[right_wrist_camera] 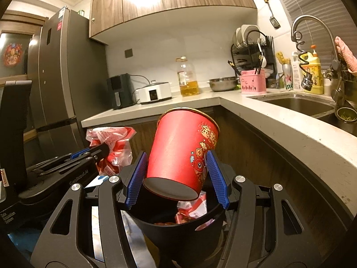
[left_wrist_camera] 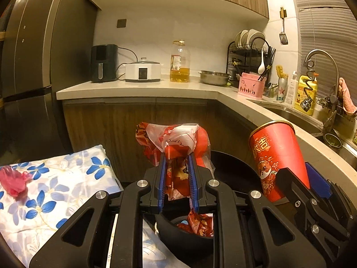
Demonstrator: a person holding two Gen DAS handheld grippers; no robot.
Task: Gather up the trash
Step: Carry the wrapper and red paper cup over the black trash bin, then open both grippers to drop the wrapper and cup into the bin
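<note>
1. Two grippers hover above the black bin (right_wrist_camera: 178, 230): left gripper (left_wrist_camera: 177, 156) pinches a plastic bag (left_wrist_camera: 171, 140).
2. Right gripper (right_wrist_camera: 177, 158) clamps a red cup (right_wrist_camera: 180, 154).
3. Behind the bin, a pale counter (right_wrist_camera: 290, 129) wraps around.

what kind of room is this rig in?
A home kitchen, almost certainly. An L-shaped countertop holds a sink with a tall faucet, a loaded dish rack stands in the corner, and a tall fridge stands at the left.
</note>
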